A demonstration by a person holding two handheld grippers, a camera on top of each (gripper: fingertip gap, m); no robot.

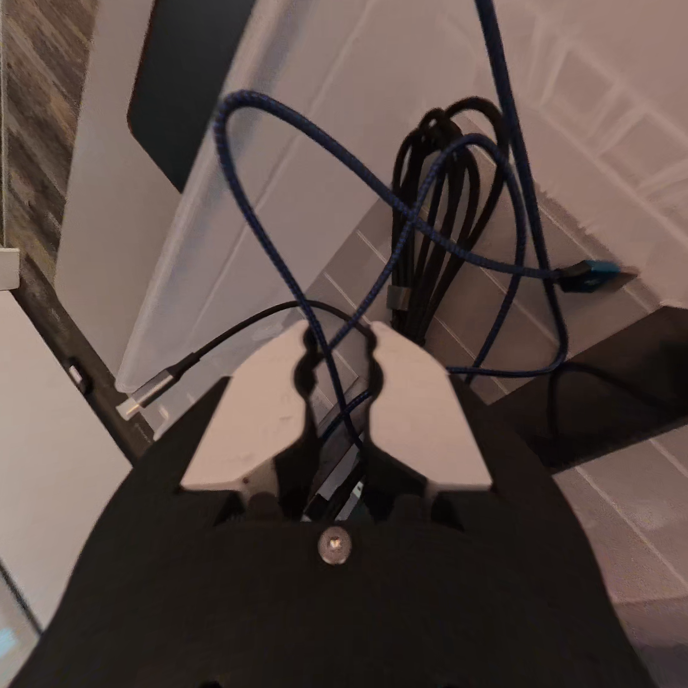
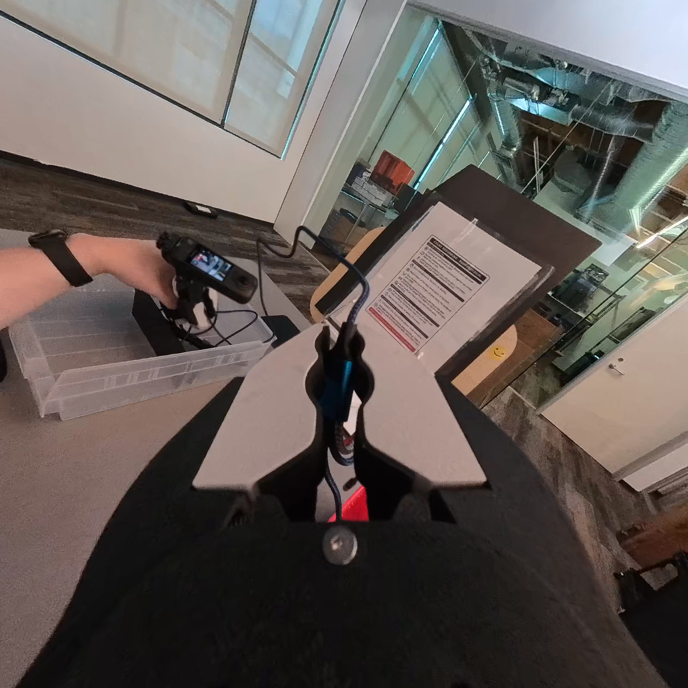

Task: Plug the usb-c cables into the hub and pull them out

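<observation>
My left gripper [image 1: 338, 331] is closed around a dark flat hub [image 1: 335, 446] over a clear plastic bin [image 1: 208, 260]. A thin black lead with a grey usb-c plug [image 1: 149, 391] hangs out to the left. Blue braided cable [image 1: 260, 231] loops in front of the fingers, and one blue plug [image 1: 592, 275] lies in the bin. My right gripper [image 2: 340, 331] is shut on another blue plug [image 2: 342, 383] of braided cable and holds it up in the air, away from the bin. The left gripper [image 2: 193, 298] shows far off there in a person's hand [image 2: 123, 268].
A bundled black cable [image 1: 428, 242] and a black block [image 1: 595, 391] lie in the bin [image 2: 111, 376]. The bin stands on a light table [image 2: 74, 484]. A clear sign holder with a printed sheet [image 2: 428, 294] stands beyond the right gripper, with glass walls behind. My hands' fingertips stand some 45 cm from each other.
</observation>
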